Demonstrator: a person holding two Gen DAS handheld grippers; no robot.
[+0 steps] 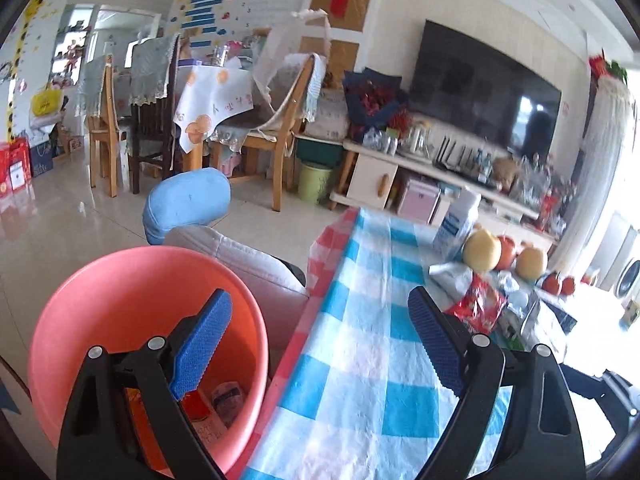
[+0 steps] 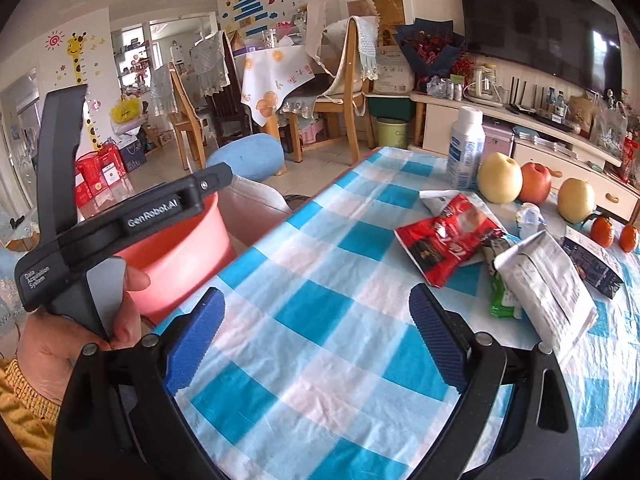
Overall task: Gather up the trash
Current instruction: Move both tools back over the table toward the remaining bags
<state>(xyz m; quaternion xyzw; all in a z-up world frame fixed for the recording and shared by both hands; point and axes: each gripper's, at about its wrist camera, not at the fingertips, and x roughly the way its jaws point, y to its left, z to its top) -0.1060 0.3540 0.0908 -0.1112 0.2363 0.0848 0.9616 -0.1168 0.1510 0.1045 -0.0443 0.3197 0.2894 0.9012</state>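
Note:
A pink plastic bin [image 1: 100, 300] stands on the floor beside the table, with a few wrappers lying at its bottom [image 1: 224, 400]. My left gripper [image 1: 320, 312] is open and empty, its left finger over the bin and its right finger over the blue-checked tablecloth [image 1: 360, 360]. My right gripper [image 2: 316, 308] is open and empty above the same tablecloth [image 2: 320, 300]. Ahead of it to the right lie a red snack wrapper [image 2: 444, 240], a green wrapper [image 2: 502, 300] and a white paper packet [image 2: 548, 284]. The red wrapper [image 1: 478, 306] also shows in the left wrist view.
Two yellow pears [image 2: 500, 178], an apple [image 2: 536, 184], two tangerines [image 2: 602, 230] and a white bottle [image 2: 466, 148] stand at the table's far side. A dark packet [image 2: 592, 260] lies at the right. A hand [image 2: 80, 328] holds the left device by the bin [image 2: 180, 256]. A grey stool [image 1: 248, 264] is beside the bin.

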